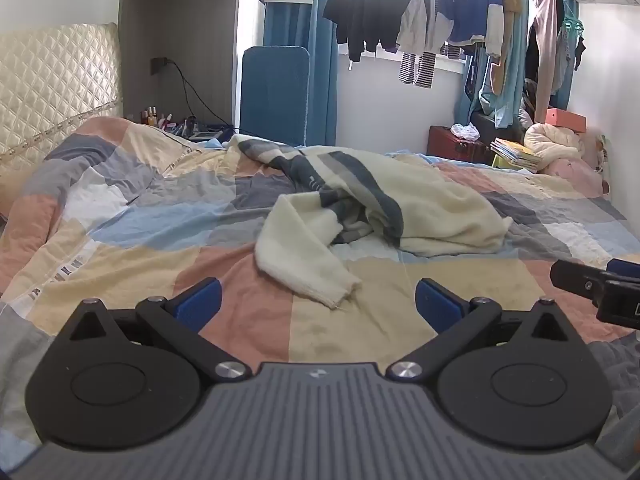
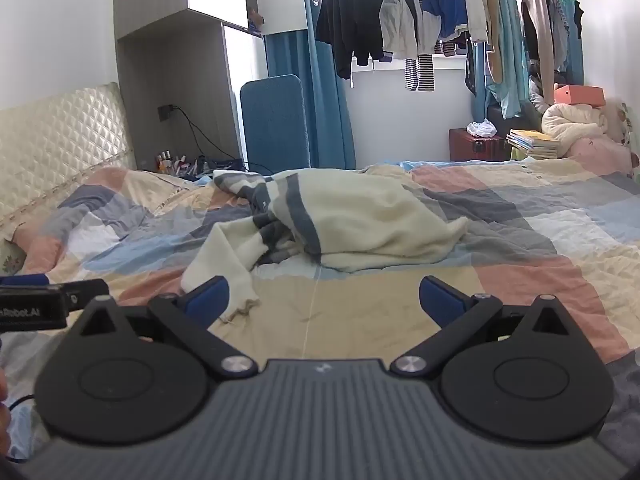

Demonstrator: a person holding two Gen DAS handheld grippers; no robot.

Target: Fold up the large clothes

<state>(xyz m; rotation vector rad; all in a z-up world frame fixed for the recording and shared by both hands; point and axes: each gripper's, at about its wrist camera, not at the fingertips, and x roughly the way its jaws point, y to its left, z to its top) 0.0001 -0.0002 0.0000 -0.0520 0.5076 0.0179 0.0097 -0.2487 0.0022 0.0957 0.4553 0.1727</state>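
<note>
Two hand-held grippers sit in front of me, both tipped a little downward over the bed (image 1: 120,240). My left hand-held gripper (image 1: 318,302) has its blue pads spread wide with nothing between them, and my right hand-held gripper (image 2: 324,300) stands just as wide and empty; its left pad overlaps the sleeve's cuff in my view, but I cannot tell whether it touches.

I see no open container to check; a dark red trunk (image 2: 476,144) stands shut by the far wall with a crumpled white bag (image 2: 482,128) on top, and an orange box (image 2: 578,94) rests closed on a heap of bedding.

The sweater (image 1: 420,204) lies crumpled near the middle of the bed, fuzzy cream knit with grey-blue bands, bunched into soft folds. One long sleeve (image 1: 296,252) trails toward me, its ribbed cuff lying flat just ahead of my left pads. Beneath it the quilt cover is thin, wrinkled cotton in pink, cream, grey and pale blue blocks. A padded, diamond-stitched headboard (image 1: 52,80) shines to the left, and clothes hang on a rail (image 2: 440,4) before the window.
</note>
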